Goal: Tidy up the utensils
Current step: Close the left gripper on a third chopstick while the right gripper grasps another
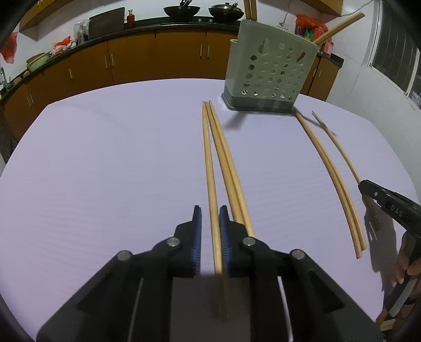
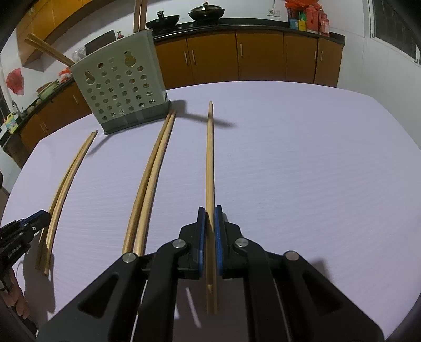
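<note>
A perforated grey-green utensil holder stands at the far side of the white table, with chopsticks sticking out of its top; it also shows in the right wrist view. My left gripper has its jaws around one wooden chopstick with a small gap each side; a pair of chopsticks lies just right of it. My right gripper is shut on a chopstick lifted off the table. Another pair lies between the grippers.
Orange kitchen cabinets with a dark counter run behind the table, with woks and bottles on top. The right gripper shows at the right edge of the left wrist view. The left gripper shows at the left edge of the right wrist view.
</note>
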